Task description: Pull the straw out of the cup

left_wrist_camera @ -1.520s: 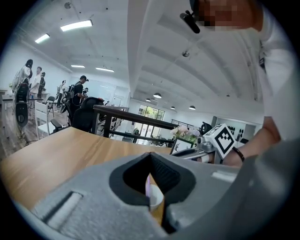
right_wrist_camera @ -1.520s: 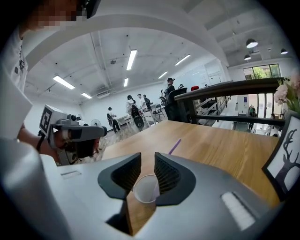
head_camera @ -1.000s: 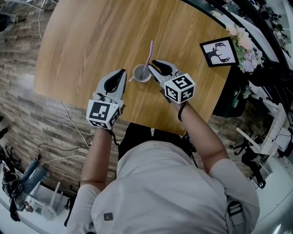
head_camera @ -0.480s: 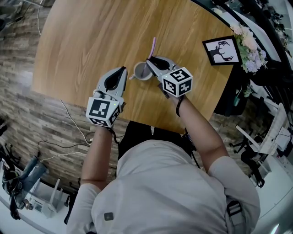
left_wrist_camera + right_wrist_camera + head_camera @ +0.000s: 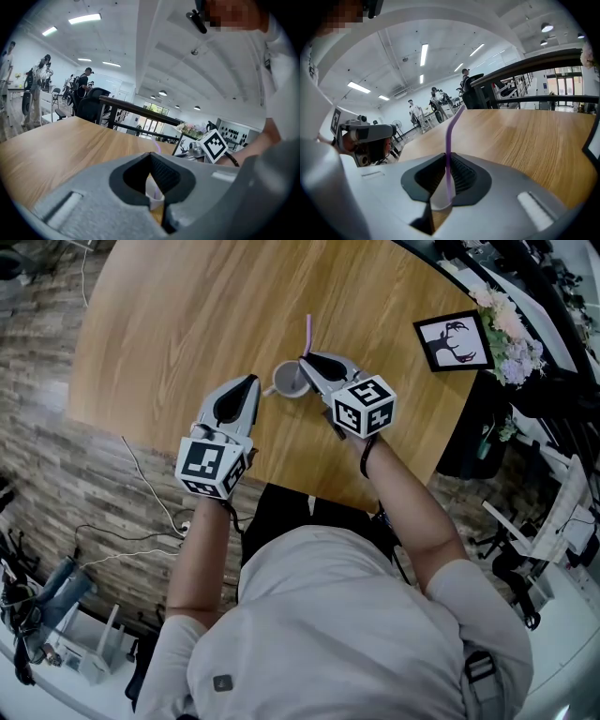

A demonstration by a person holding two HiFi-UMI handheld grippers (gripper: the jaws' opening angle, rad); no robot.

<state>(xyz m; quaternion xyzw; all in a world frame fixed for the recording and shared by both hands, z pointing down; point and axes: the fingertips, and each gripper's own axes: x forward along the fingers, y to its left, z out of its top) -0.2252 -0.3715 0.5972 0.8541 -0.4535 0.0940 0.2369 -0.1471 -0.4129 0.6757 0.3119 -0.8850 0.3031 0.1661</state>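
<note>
A small pale cup (image 5: 287, 381) stands on the round wooden table (image 5: 187, 324), with a purple straw (image 5: 307, 334) sticking up out of it. My right gripper (image 5: 305, 362) reaches over the cup's right rim. Its jaws are closing on the straw (image 5: 449, 136), which runs up through the tips of the right gripper (image 5: 447, 154); the pads seem to touch it. The cup (image 5: 439, 194) shows below, behind the jaws. My left gripper (image 5: 251, 381) hangs just left of the cup, shut and holding nothing. Through the left gripper (image 5: 151, 153) I see the cup (image 5: 154, 194) beyond.
A framed black-and-white deer picture (image 5: 453, 341) and a bunch of flowers (image 5: 511, 352) sit at the table's right edge. Cables (image 5: 150, 502) trail on the plank floor to the left. People stand far off in the room (image 5: 37, 75).
The right gripper's jaws have drawn together around the straw, and the straw now stands a little more upright. The left gripper has kept still.
</note>
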